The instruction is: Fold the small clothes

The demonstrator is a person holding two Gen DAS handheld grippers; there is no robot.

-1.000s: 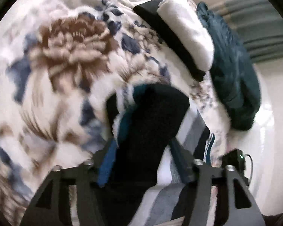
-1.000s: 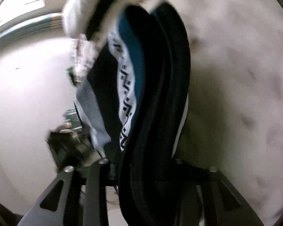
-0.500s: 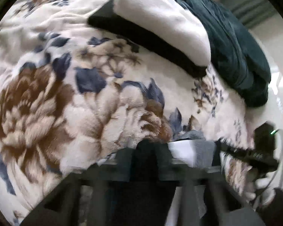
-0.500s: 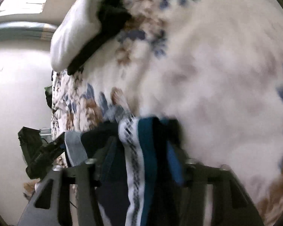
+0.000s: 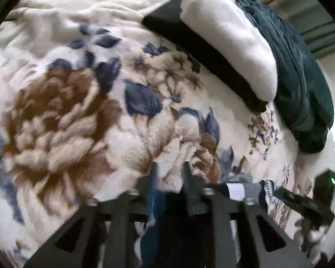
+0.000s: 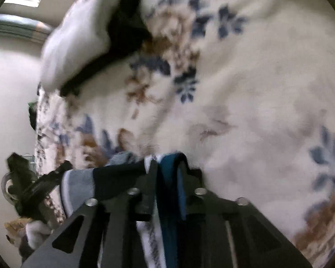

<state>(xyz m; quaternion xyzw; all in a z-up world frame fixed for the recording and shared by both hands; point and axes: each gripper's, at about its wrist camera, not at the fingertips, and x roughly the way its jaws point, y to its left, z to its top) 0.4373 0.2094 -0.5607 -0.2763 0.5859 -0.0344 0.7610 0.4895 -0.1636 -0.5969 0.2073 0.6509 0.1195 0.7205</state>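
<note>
A small striped garment in black, teal, white and grey [image 6: 167, 178] hangs from both grippers just above a floral fleece blanket [image 5: 78, 102]. My right gripper [image 6: 167, 167] is shut on its teal and white edge. My left gripper [image 5: 169, 169] is shut on its dark edge; the cloth drops below the fingers, and its grey and white stripes [image 5: 239, 188] stretch to the right. The right gripper appears at the right of the left wrist view [image 5: 306, 203], and the left gripper at the left of the right wrist view [image 6: 33, 189].
A folded white and black pile [image 5: 223, 51] lies at the back of the blanket, also in the right wrist view [image 6: 78, 42]. A dark green garment [image 5: 301, 82] lies beside it at the bed's edge. Pale floor [image 6: 9, 111] lies beyond the blanket.
Both grippers have lowered the garment from held up in front of the cameras down to the blanket. The cloth now sits low between the fingers and the blanket fills both views.
</note>
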